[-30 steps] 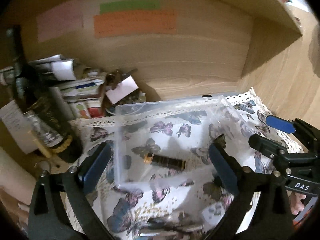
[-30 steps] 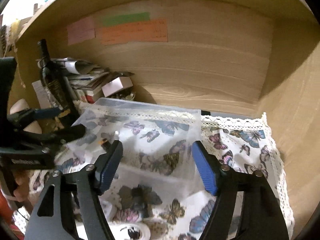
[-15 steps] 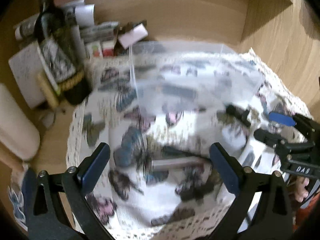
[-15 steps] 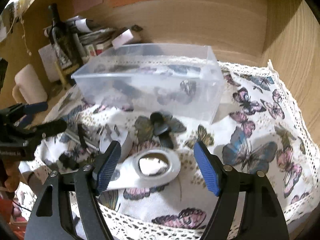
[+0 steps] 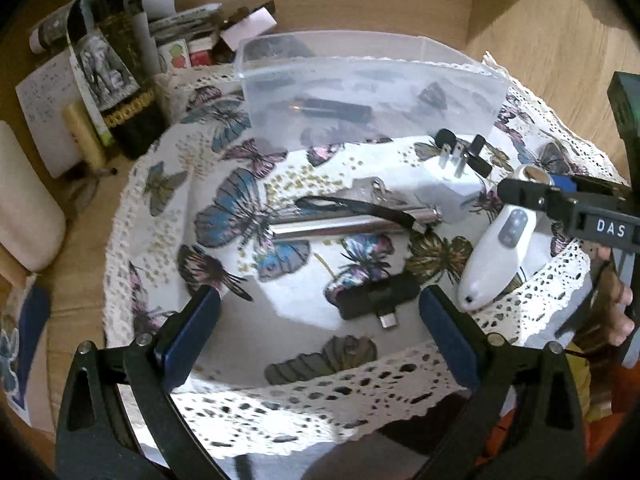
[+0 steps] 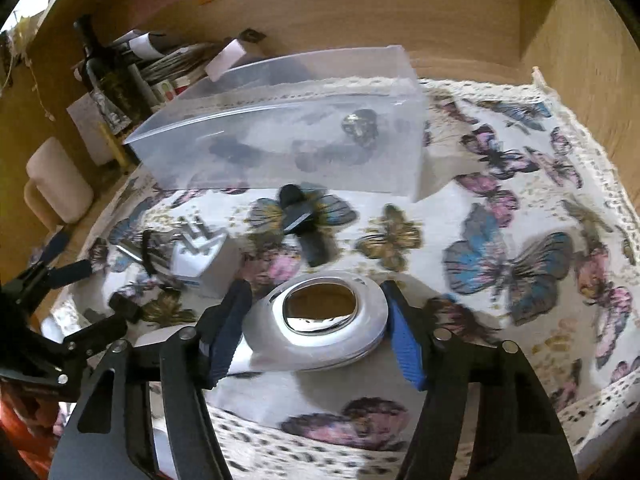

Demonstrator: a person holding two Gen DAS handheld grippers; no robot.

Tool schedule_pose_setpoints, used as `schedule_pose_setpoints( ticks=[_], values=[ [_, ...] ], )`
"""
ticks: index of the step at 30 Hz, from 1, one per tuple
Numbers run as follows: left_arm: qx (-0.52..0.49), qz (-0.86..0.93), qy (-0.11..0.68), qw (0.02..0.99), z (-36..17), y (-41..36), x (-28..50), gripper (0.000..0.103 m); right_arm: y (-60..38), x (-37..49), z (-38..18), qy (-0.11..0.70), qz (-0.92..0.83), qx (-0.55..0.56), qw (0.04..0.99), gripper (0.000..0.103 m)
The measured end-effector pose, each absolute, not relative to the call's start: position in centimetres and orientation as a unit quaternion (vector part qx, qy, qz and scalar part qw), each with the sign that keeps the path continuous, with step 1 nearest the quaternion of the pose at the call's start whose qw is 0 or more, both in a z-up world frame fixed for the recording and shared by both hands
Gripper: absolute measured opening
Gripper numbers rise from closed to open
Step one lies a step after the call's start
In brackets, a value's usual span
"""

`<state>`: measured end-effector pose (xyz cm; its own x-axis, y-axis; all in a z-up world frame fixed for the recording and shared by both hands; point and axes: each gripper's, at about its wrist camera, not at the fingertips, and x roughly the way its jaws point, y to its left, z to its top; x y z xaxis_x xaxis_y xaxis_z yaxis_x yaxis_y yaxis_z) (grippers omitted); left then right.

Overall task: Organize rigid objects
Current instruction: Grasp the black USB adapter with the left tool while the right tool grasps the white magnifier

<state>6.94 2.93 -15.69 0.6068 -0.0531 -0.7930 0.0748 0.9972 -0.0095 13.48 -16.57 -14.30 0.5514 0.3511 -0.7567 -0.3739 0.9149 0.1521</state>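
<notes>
The right gripper (image 6: 314, 330) straddles the white handheld device (image 6: 316, 320) just in front of the clear bin (image 6: 280, 148), fingers close beside it but not visibly clamped, likely to bin it, while the left gripper (image 5: 320, 328) hangs wide open and empty over the black adapter (image 5: 374, 300)

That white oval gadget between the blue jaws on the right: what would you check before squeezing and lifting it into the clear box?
1. White oval gadget sits between the pads of the right gripper: ok.
2. Jaws closed on it: not ok; they stand open, a gap showing at least on the right side.
3. Nothing lying on top of the gadget: ok.
4. Clear box has room: ok; only a dark tube and a small dark piece show inside.
5. Left gripper out of the way: ok; it is open, over the black adapter.
6. White charger clear of the lifting path: cannot tell.
</notes>
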Motion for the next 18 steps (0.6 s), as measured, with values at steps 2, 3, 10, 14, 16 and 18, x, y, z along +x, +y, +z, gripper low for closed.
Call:
schedule_pose_setpoints(
  ticks=[2,3,10,14,16,18],
  values=[
    [0.006,-0.039,0.444,0.895,-16.0,2.7,7.0,0.1,-17.0,13.3,-14.3,0.421,0.201,-0.016,0.884,0.062],
    [0.002,-0.04,0.443,0.895,-16.2,2.5,7.1,0.098,-17.2,13.2,-14.3,0.419,0.2,-0.016,0.885,0.062],
    [0.018,-0.058,0.42,0.905,-15.9,0.9,6.7,0.049,-18.1,12.8,-14.0,0.401,0.181,-0.018,0.898,0.062],
    [0.022,-0.059,0.417,0.907,-15.7,0.7,6.8,0.044,-18.6,12.7,-13.5,0.391,0.17,-0.022,0.904,0.062],
    [0.019,-0.054,0.416,0.908,-15.5,1.0,6.9,0.044,-18.9,12.6,-13.0,0.385,0.168,-0.02,0.907,0.062],
    [0.012,-0.051,0.41,0.911,-15.0,1.2,7.1,0.044,-19.3,12.5,-12.3,0.377,0.168,-0.014,0.911,0.062]
  ],
)
